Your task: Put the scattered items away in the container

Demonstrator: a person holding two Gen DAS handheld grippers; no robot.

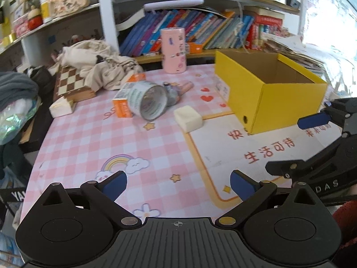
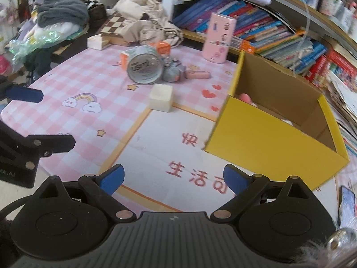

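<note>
White block [image 1: 188,118] beyond left gripper [image 1: 178,184]

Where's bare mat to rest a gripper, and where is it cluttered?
Bare: the near mat between the left gripper, the cream block and the yellow box. Crowded: beyond the block, where the tape roll, orange carton and grey toy lie bunched together.

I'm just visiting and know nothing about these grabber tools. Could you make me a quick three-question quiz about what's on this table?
1. True or false: the left gripper is holding something.
2. Which is nearest the yellow box: (a) cream block, (b) tipped tin can, (c) pink canister?
3. Is the pink canister upright or on its side?

Key: 1 false, both grippers are open and empty; 2 a; 3 upright.
</note>
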